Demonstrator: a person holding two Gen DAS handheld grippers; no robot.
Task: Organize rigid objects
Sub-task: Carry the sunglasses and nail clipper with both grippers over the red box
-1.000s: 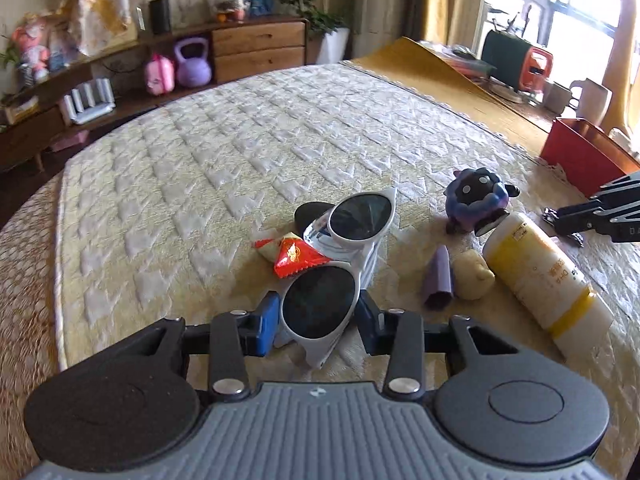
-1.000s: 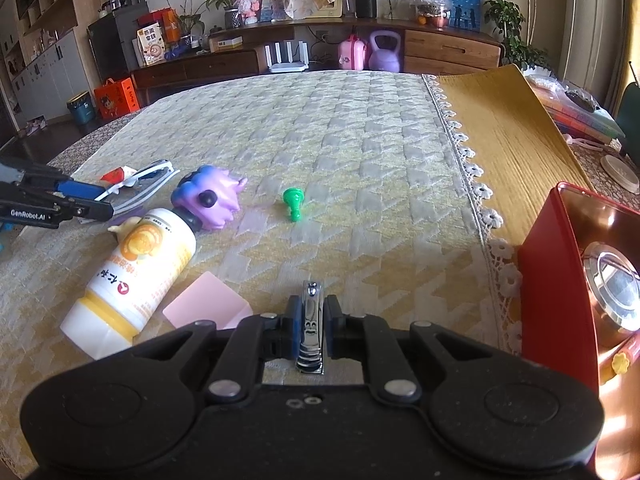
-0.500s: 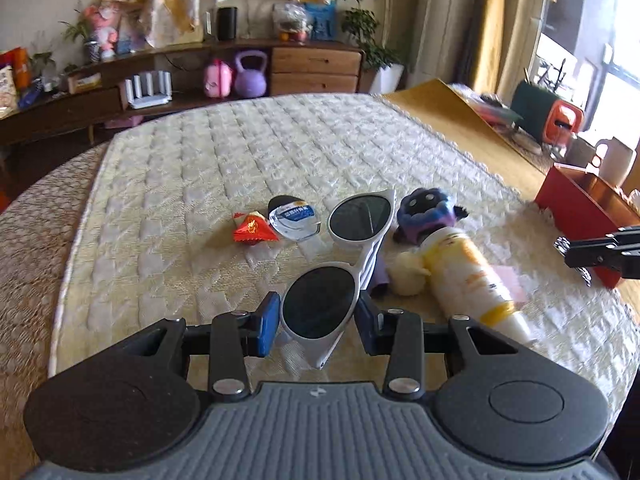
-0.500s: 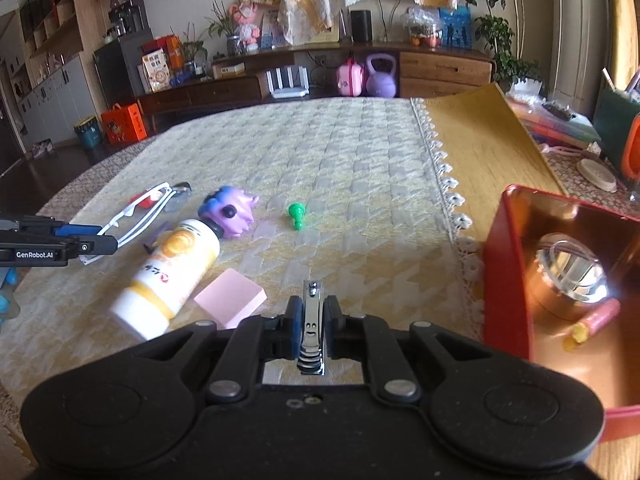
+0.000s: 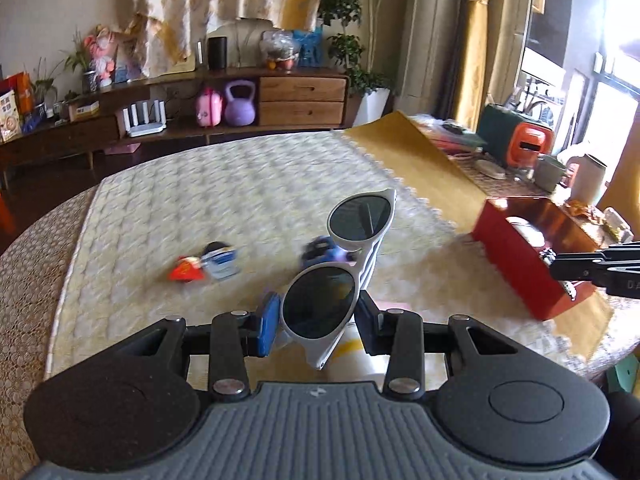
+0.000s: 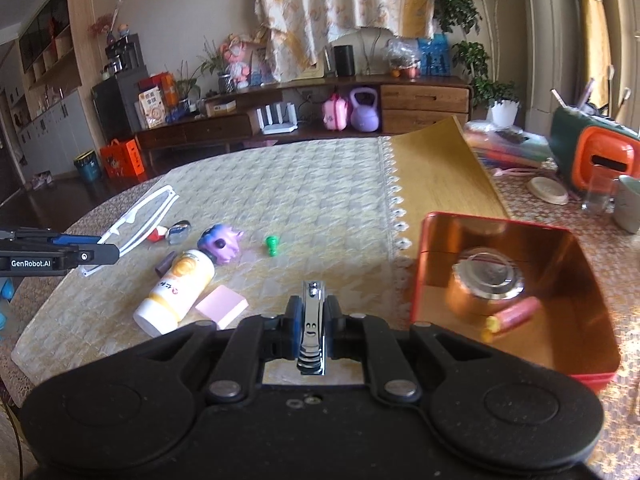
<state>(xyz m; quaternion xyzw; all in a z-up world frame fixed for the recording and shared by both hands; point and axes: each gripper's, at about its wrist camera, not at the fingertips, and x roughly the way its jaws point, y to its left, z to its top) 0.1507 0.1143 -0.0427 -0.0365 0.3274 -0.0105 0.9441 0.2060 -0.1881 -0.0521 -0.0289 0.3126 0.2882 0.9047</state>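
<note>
White-framed sunglasses (image 5: 340,268) with dark lenses hang above the table, my left gripper (image 5: 316,316) shut on the near lens. From the right wrist view they show at the left as a white frame (image 6: 140,220) in that gripper (image 6: 88,256). My right gripper (image 6: 312,326) is shut on a silver nail clipper (image 6: 313,332), held in the air left of the red tin box (image 6: 416,280). That box (image 5: 516,256) stands open at the right and holds a round metal lid (image 6: 488,276) and a pink tube (image 6: 516,314).
On the quilted cloth (image 6: 304,184) lie a yellow-white bottle (image 6: 176,292), a pink pad (image 6: 222,306), a purple toy (image 6: 222,242), a green pawn (image 6: 272,245) and small wrappers (image 5: 200,268). Cups and an orange-green case (image 6: 592,148) crowd the far right. A sideboard (image 5: 240,100) stands behind.
Both grippers have risen and swung right toward the red box. The sunglasses have left the cloth and hang in the air. The box now shows wider in both views.
</note>
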